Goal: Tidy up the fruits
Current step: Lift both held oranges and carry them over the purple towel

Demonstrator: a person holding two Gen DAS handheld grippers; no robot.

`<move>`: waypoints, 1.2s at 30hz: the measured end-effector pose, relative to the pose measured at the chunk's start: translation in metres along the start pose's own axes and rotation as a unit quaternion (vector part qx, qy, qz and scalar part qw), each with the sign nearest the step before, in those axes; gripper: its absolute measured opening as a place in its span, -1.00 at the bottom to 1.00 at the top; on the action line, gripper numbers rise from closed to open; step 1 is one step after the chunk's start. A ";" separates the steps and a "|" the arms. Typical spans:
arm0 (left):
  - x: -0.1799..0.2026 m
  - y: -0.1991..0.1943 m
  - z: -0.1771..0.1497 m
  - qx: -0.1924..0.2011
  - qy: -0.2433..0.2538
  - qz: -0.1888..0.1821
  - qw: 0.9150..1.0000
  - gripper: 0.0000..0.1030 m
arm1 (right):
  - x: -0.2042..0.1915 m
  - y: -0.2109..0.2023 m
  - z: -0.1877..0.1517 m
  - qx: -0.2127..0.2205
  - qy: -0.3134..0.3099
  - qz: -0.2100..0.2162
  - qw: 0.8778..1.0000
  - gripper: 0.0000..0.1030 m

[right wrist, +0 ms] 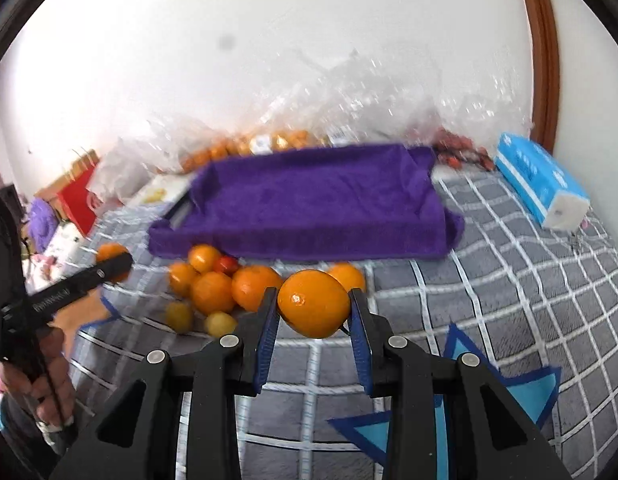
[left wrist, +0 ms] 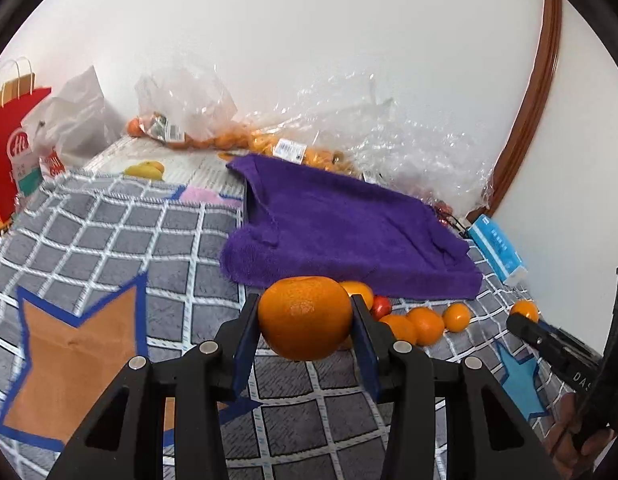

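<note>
My left gripper (left wrist: 305,318) is shut on a large orange (left wrist: 305,320), held above the checked mat. Behind it a few oranges (left wrist: 427,325) and a small red fruit (left wrist: 381,306) lie in front of the purple towel (left wrist: 349,220). My right gripper (right wrist: 313,309) is shut on a smaller orange (right wrist: 313,308), lifted over the mat. To its left sits a pile of oranges (right wrist: 213,291) with a red fruit (right wrist: 225,265) and two small yellow fruits (right wrist: 180,315). The purple towel (right wrist: 317,204) lies just beyond the pile. Each gripper shows at the edge of the other's view, gripping its orange.
Clear plastic bags with oranges (left wrist: 293,148) line the white wall. A red paper bag (left wrist: 13,148) stands at far left, and yellow fruit (left wrist: 145,169) lies near it. A blue tissue pack (right wrist: 543,178) rests at the right. A person's hand (right wrist: 49,384) holds the left tool.
</note>
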State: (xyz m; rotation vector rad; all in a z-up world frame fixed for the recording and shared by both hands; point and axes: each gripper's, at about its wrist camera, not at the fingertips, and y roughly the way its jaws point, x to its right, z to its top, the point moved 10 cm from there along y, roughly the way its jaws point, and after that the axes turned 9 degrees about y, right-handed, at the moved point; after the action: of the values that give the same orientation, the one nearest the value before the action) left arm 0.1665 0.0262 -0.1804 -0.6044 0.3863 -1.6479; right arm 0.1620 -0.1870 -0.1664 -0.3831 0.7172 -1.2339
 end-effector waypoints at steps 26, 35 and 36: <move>0.000 0.068 0.131 0.037 -0.041 -0.015 0.998 -0.20 | -0.032 0.062 0.130 0.079 -0.013 0.008 0.997 -0.34; -0.011 0.103 0.104 0.021 -0.043 -0.010 0.999 -0.20 | 0.001 0.093 0.117 0.055 0.005 -0.012 0.998 -0.34; -0.012 0.104 0.103 0.026 -0.038 -0.001 0.999 -0.20 | 0.004 0.093 0.118 0.056 0.010 -0.014 0.998 -0.34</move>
State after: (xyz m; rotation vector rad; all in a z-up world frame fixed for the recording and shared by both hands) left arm 0.3118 0.0298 -0.1583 -0.6261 0.2859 -1.6266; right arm 0.3101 -0.1756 -0.1403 -0.2887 0.6588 -1.2993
